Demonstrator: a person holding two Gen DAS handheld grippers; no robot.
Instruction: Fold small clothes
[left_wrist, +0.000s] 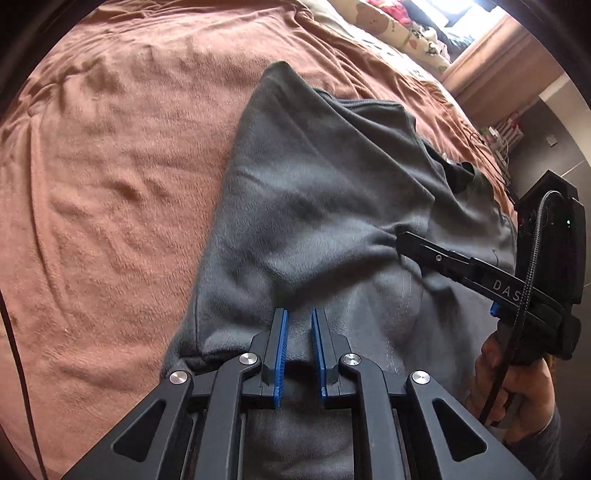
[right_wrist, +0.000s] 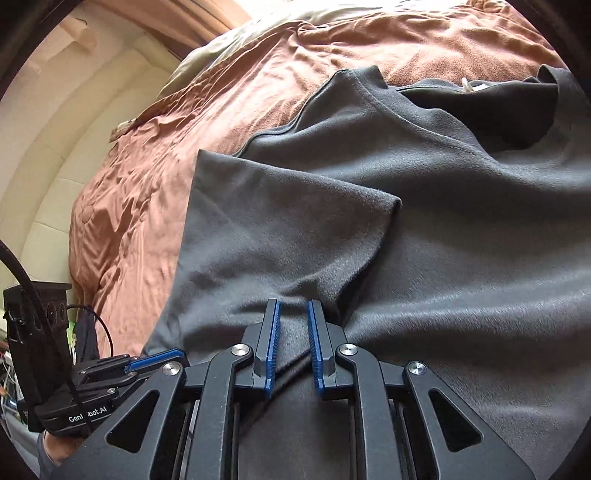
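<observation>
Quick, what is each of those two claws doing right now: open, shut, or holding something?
Left gripper: jaws slightly apart over the grey garment; whether it pinches cloth cannot be told.
Right gripper: the same, narrow gap, grip on the cloth unclear.

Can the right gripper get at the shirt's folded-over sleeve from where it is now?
Probably yes. The sleeve lies on top of the shirt just ahead of the right gripper, uncovered, and the left gripper sits off to the side.

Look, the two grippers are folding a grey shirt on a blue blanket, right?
Not quite: the blanket is pinkish brown, not blue, as both wrist views show. Only the gripper pads are blue. The rest fits: the left gripper and right gripper are at the grey shirt lying on it.
</observation>
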